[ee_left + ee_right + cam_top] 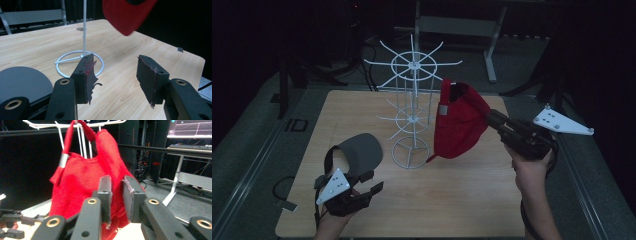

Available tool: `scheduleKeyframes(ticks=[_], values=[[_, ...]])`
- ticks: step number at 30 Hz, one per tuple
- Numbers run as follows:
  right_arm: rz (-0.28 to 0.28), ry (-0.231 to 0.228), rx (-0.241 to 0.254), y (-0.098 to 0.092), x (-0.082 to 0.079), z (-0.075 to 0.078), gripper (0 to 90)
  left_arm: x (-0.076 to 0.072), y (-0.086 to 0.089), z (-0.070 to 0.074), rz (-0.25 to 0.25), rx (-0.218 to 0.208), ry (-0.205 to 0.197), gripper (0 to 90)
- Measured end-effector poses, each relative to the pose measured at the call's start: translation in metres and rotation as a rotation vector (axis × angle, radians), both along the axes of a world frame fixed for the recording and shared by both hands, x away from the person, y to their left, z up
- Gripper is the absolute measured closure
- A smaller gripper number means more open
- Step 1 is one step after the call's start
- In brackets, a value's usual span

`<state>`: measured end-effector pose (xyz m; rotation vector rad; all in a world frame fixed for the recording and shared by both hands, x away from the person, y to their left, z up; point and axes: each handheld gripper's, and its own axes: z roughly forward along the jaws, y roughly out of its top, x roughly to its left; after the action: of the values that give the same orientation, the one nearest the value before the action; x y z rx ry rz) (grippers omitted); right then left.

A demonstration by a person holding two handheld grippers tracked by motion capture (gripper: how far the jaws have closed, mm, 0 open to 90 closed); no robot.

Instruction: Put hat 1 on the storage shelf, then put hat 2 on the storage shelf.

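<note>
A red cap (459, 122) hangs by its back strap from an upper arm of the white wire rack (412, 100) at the middle of the wooden table (462, 200). My right gripper (489, 117) sits at the cap's right side. In the right gripper view its jaws (117, 185) stand a narrow gap apart, right in front of the red cap (82, 182), with nothing pinched between the pads. A grey cap (362, 152) lies at the front left. My left gripper (373, 181) hovers just in front of it, open and empty (115, 72), facing the rack's ring base (80, 62).
Bare tabletop lies between the rack's base and the front edge. Beyond the table's far edge stand a desk frame (489, 45) and dark stands. A lit monitor (190, 127) shows in the right gripper view. A loose cable (282, 187) lies off the table's left side.
</note>
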<state>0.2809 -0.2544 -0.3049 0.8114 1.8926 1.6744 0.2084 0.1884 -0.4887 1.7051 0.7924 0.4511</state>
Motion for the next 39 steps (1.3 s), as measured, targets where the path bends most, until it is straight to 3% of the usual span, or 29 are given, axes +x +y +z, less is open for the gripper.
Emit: scheduleKeyframes(ticks=[6, 11, 17, 20, 21, 25, 28, 31, 33, 39], values=[[0.015, -0.013, -0.002, -0.012, -0.009, -0.004, 60.5, -0.001, 0.003, 0.0, 0.01, -0.001, -0.002, 48.9], [-0.008, -0.008, 0.006, -0.026, -0.016, -0.011, 49.7, -0.003, 0.008, 0.001, 0.02, 0.003, -0.01, 48.9], [-0.014, 0.075, -0.035, -0.038, -0.014, -0.038, 29.0, -0.005, 0.016, -0.002, 0.046, 0.015, -0.008, 49.0], [-0.011, 0.107, -0.059, -0.042, -0.013, -0.057, 16.9, -0.006, 0.023, -0.005, 0.061, 0.025, -0.007, 49.0], [0.012, 0.142, -0.07, -0.044, -0.013, -0.069, 14.3, -0.007, 0.026, -0.005, 0.061, 0.026, -0.008, 49.0], [0.034, 0.186, -0.103, -0.047, -0.014, -0.093, 13.5, -0.009, 0.036, -0.008, 0.07, 0.026, -0.005, 48.9], [0.05, 0.199, -0.08, -0.053, -0.015, -0.113, 14.2, -0.011, 0.046, -0.012, 0.091, 0.033, -0.001, 48.9], [0.016, 0.209, -0.106, -0.057, -0.016, -0.132, 14.8, -0.012, 0.057, -0.016, 0.119, 0.038, 0.005, 48.9], [-0.008, 0.189, -0.116, -0.061, -0.018, -0.144, 16.0, -0.013, 0.064, -0.019, 0.145, 0.044, 0.014, 48.9], [-0.016, 0.248, -0.129, -0.071, -0.017, -0.178, 16.1, -0.014, 0.091, -0.027, 0.231, 0.057, 0.041, 48.6]])
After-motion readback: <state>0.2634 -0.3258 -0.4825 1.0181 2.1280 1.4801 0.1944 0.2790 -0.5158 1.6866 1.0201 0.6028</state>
